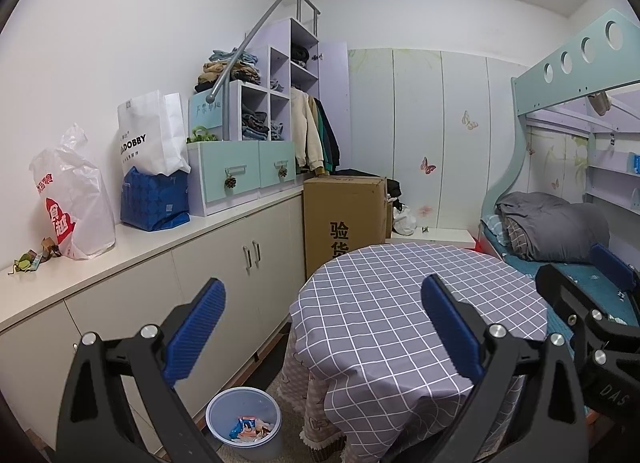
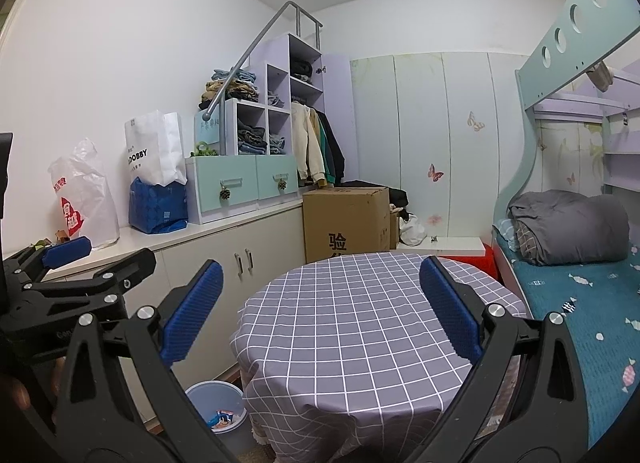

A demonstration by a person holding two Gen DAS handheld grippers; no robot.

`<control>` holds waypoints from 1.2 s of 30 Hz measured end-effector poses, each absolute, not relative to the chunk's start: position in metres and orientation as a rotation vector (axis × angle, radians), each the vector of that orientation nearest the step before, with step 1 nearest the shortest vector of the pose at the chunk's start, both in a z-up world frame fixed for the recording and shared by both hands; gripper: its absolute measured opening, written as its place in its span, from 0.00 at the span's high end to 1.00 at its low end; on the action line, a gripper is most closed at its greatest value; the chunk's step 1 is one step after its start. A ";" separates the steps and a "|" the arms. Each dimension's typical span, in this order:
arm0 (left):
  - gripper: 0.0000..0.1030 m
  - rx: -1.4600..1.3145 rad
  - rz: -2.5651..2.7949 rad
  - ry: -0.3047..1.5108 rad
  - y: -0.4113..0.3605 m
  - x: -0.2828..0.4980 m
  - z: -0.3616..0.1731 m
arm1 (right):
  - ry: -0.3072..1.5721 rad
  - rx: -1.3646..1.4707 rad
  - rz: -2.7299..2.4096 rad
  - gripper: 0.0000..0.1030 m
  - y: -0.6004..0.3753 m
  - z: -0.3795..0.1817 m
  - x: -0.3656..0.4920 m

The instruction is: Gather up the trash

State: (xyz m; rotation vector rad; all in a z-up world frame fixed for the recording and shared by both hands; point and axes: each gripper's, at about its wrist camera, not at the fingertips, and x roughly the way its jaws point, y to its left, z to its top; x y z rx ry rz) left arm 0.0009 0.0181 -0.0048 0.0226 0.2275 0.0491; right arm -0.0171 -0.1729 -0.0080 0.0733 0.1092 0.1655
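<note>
A grey-blue trash bin (image 1: 244, 425) stands on the floor at the table's left foot, with several snack wrappers (image 1: 250, 429) inside; it also shows in the right wrist view (image 2: 218, 409). My left gripper (image 1: 322, 327) is open and empty, held above the round table with a grey checked cloth (image 1: 400, 303). My right gripper (image 2: 318, 313) is open and empty over the same table (image 2: 360, 335). The right gripper's fingers show in the left view (image 1: 612, 267); the left gripper's fingers show in the right view (image 2: 66, 249). Small scraps (image 1: 32, 259) lie on the counter's left end.
A long white counter (image 1: 180, 231) holds a plastic bag (image 1: 74, 199), a white paper bag (image 1: 152, 135), a blue bag (image 1: 156, 199) and drawer units. A cardboard box (image 1: 344, 215) stands behind the table. A bunk bed (image 2: 580, 283) is on the right.
</note>
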 end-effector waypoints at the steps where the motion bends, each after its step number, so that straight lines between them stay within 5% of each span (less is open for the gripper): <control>1: 0.06 0.023 0.048 0.227 0.018 0.001 -0.005 | 0.111 0.074 0.166 0.06 -0.173 -0.008 -0.017; 36: 0.06 0.030 0.045 0.235 0.023 0.003 -0.012 | 0.133 0.082 0.168 0.06 -0.170 -0.017 -0.015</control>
